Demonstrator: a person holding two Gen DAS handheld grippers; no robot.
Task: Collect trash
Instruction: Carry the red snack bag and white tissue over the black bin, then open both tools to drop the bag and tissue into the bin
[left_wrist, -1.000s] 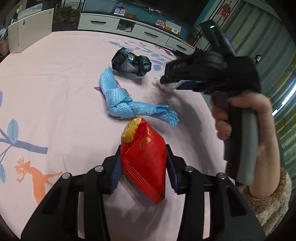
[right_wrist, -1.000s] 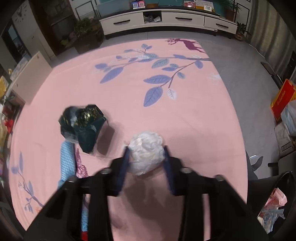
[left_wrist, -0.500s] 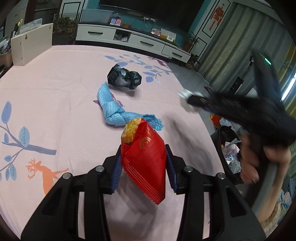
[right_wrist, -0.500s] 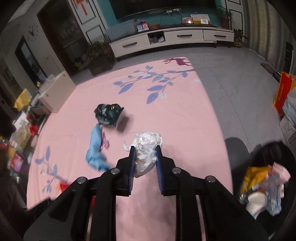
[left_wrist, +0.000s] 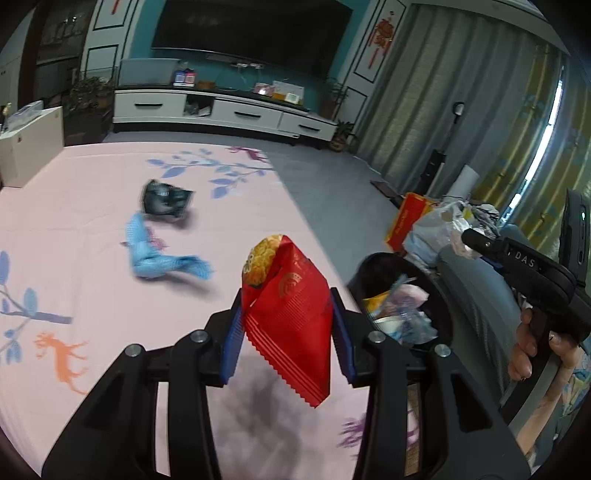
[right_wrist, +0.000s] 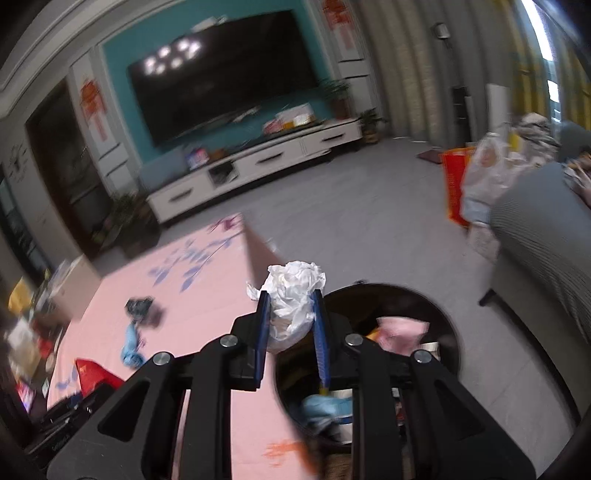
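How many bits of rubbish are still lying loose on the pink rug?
2: a black bag and, just nearer, a blue cloth. Others may lie out of view.

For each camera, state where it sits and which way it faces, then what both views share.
Left wrist: on the left tool, facing across the pink rug to the TV wall; it grips a red packet; the right hand shows.
Right wrist: on the right tool, facing over the bin; it grips a paper wad.
Shared: rug, bin, blue cloth, black bag, packet.
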